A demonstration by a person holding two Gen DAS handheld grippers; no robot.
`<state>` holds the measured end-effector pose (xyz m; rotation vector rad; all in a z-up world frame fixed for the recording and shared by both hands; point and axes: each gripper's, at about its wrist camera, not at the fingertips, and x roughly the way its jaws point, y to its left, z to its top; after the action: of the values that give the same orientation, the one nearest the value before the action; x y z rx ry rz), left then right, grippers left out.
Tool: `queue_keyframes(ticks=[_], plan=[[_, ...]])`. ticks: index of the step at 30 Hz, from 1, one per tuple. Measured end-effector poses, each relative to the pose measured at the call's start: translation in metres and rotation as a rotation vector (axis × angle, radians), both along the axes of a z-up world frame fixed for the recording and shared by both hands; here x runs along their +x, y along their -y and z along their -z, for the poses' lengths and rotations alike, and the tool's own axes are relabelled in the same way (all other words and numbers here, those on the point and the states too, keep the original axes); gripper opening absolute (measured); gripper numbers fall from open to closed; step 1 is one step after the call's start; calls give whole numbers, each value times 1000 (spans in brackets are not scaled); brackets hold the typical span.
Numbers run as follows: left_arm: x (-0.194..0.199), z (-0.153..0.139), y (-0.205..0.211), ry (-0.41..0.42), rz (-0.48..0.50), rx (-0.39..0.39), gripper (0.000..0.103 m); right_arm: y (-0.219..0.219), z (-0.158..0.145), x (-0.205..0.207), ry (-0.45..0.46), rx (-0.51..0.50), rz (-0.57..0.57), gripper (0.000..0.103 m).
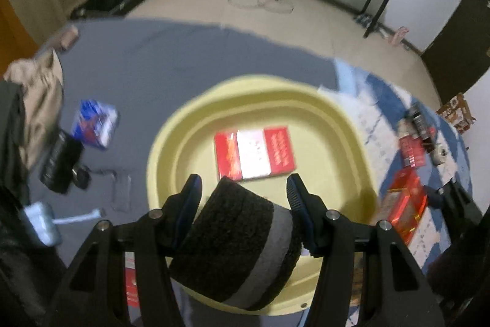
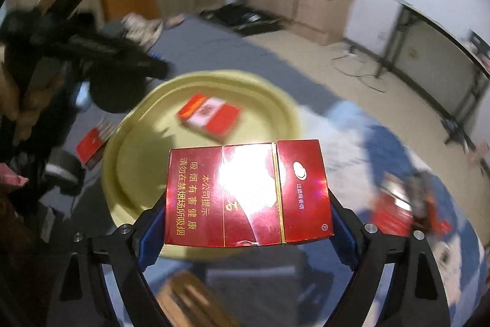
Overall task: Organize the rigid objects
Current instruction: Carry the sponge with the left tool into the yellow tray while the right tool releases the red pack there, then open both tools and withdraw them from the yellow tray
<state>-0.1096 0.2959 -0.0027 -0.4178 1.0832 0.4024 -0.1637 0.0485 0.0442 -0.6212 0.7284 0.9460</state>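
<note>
Both wrist views angled down from close above, yellow basin (image 1: 159,149) (image 2: 275,100) shared, seen from opposite sides.

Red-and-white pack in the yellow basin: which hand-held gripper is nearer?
Left, as a judgement. The left hand-held gripper, holding a black roll, hangs right before the red-and-white pack. The right hand-held gripper, clamping a red pack, sits at the yellow basin rim.

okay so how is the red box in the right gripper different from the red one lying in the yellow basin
The held box is clamped between the right gripper fingers above the yellow basin's near rim; the basin box lies flat, untouched. The held box is all dark red with gold lettering; the basin box has a white middle band. Both are small rectangular packs.
</note>
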Motion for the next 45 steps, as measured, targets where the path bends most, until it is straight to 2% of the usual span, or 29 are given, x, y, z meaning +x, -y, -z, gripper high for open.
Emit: queue_keyframes(ticks=[2, 4, 6, 8, 11, 14, 16, 17, 19, 20, 21, 24, 27, 32, 35, 38, 40, 41, 43, 45], plan=[[-1, 11, -9, 6, -26, -56, 59, -18, 18, -2, -22, -20, -14, 89], [-4, 18, -19, -2, -45, -57, 59, -33, 33, -1, -5, -50, -20, 89], [-4, 32, -25, -20, -77, -94, 59, -44, 44, 4, 4, -70, -31, 89], [1, 44, -22, -18, -48, -126, 59, -58, 54, 7, 7, -82, -38, 89], [10, 57, -12, -53, 11, -97, 59, -65, 66, 17, -12, -92, -17, 90], [12, 69, -14, -58, 2, -126, 60, -73, 70, 25, -38, -53, 6, 90], [13, 74, -15, -65, -9, -113, 60, -72, 69, 30, -50, -43, 15, 91], [12, 75, -15, -53, -11, -110, 63, -72, 70, 32, -54, -40, 15, 92], [10, 73, -13, -25, -13, -112, 81, -73, 72, 33, -64, -46, 7, 94], [9, 71, -12, -24, -21, -95, 92, -70, 72, 29, -67, -43, 2, 97], [7, 65, -12, -9, -28, -62, 98, -67, 69, 27, -67, -33, -2, 102], [5, 42, -12, 49, -52, -23, 103, -55, 53, 19, -67, 7, 5, 102], [9, 12, -6, 119, -81, -18, 103, -31, 27, 20, -73, 85, 45, 103], [35, -47, 40, 214, 5, 42, 103, 48, -28, 42, -4, 221, 213, 103], [47, -80, 85, 306, 79, 51, 103, 113, -51, 61, 68, 247, 349, 103], [69, -93, 132, 384, 84, 24, 103, 181, -60, 79, 109, 218, 495, 103], [82, -83, 165, 435, 100, -7, 103, 227, -58, 88, 153, 182, 580, 103], [87, -73, 178, 434, 98, -10, 103, 245, -56, 91, 162, 173, 616, 103], [96, -40, 208, 388, 116, 14, 103, 289, -40, 101, 152, 154, 705, 103], [106, -10, 230, 330, 141, 62, 103, 314, -23, 109, 141, 130, 766, 103]])
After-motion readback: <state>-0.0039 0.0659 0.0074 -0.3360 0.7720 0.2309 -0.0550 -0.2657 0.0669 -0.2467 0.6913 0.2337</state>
